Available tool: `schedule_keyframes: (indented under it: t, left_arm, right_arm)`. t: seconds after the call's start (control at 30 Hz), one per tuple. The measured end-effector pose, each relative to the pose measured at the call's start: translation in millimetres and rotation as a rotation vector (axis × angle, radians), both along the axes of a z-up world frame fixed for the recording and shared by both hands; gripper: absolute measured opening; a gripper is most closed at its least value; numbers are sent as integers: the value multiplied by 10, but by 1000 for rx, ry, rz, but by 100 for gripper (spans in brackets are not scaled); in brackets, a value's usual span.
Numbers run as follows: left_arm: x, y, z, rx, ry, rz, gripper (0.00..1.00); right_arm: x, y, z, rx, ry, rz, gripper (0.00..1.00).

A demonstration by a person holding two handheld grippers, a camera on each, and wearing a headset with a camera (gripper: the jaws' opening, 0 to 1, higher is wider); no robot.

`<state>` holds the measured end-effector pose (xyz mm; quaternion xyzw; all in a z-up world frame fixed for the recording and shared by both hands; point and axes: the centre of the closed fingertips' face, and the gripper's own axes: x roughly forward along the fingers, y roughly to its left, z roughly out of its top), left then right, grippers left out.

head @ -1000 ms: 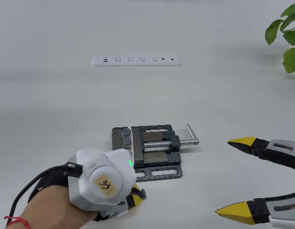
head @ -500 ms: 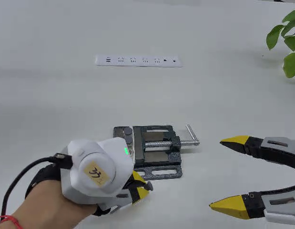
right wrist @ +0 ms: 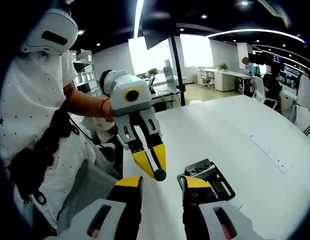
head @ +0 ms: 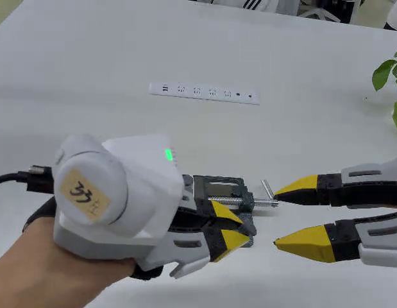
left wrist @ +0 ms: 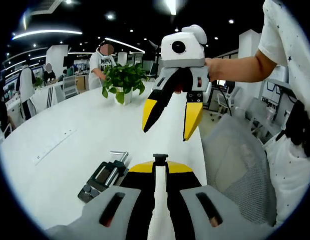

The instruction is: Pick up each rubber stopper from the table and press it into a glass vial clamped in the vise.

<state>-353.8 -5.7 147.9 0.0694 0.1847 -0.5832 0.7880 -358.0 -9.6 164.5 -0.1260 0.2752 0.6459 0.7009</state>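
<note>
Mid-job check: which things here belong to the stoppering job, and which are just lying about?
In the job: stopper, pinched in the shut left gripper; open right gripper; vise.
Lying about: power strip; plant.

vise (head: 240, 191): left half hidden behind left gripper (head: 245, 230)
right gripper (head: 275, 217): body cut by right edge
stopper (right wrist: 160, 175): small dark blob, perhaps pinched
plant (head: 392, 77): cropped right
</note>
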Motion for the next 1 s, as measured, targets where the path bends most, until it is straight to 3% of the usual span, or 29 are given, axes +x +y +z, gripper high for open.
schedule_keyframes:
  t: [0.33,0.47,1.0]
  left_arm:
    - [-119,-21,248,-60,-23,-11,4]
    - [-151,3,268,-61,-36,-12,4]
    - [-252,83,313,-62,-61,-32,4]
  right_arm:
    - [-119,157,97,-38,-2,109,13]
    - [-164,192,124,-39,-2,132,8]
    - [-309,267,159,-58,-9,185,8]
